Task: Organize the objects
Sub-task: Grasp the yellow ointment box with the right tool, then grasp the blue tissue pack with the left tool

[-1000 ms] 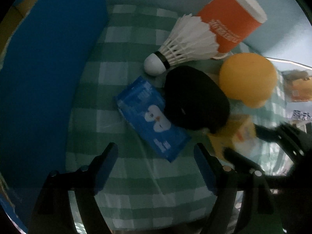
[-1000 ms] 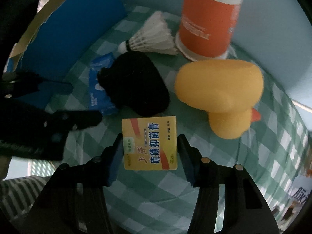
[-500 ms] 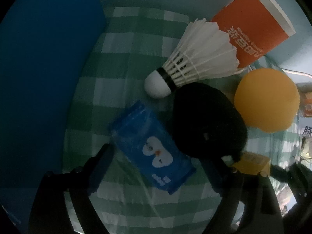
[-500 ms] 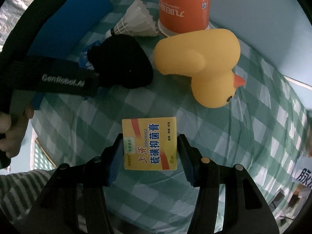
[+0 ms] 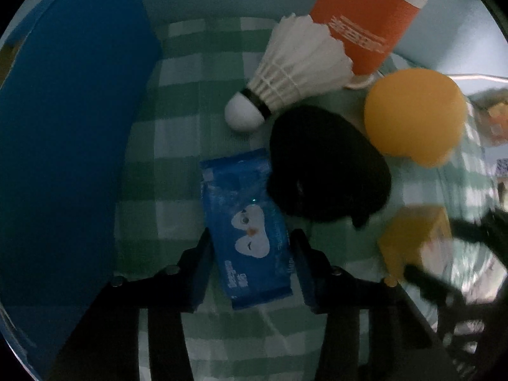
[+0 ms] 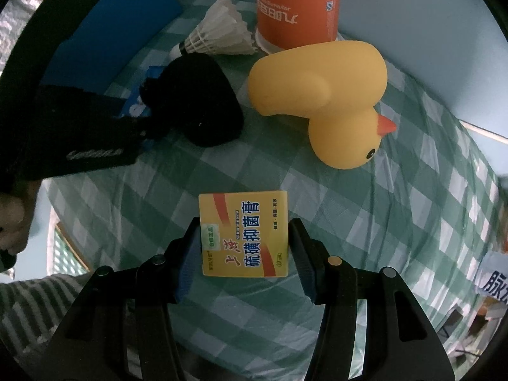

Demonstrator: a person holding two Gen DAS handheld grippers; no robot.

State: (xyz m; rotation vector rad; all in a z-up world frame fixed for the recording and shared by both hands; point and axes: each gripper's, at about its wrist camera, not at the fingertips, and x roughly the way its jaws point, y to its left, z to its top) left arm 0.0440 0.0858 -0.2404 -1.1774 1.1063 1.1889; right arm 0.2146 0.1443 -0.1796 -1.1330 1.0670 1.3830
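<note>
A: Between the right gripper's [image 6: 244,241] pads: the yellow ointment box [image 6: 243,233], clamped by its two side faces, label up, lifted clear of the green checked cloth [image 6: 412,222]. Side grip keeps the print readable, leaves the flat bottom free for setting down.

B: And the left gripper [image 5: 250,254]?

A: Fingers bracket the near end of the blue tissue pack [image 5: 249,231], one pad at each long edge. Contact appears made, but I cannot tell whether they are pinching or only lined up. Pack lies flat on the cloth.

B: Landmark for the rest?

A: The black pouch [image 6: 197,98]. Tissue pack sits just beside it on its left, far corner tucked under the pouch's edge. That overlap probably explains the grab at the near end: the free end is the only part reachable.

B: Right of the pouch?

A: Rubber duck [image 6: 324,101], lying on its side, beak pointing away from the pouch, near it but not touching. From the left wrist only its rounded back shows.

B: Behind?

A: Shuttlecock [image 5: 285,76], on its side, cork end nearest the pouch, feathers fanning toward the orange cup [image 6: 297,3]. Cup stands mouth-down, farthest back, against the pale blue wall [image 6: 428,31]. Darker blue panel [image 5: 70,143] well left of the pouch.

B: Stage of work?

A: My reading: mid-sort. Each tool has one item; four pieces remain clustered and untouched.
</note>
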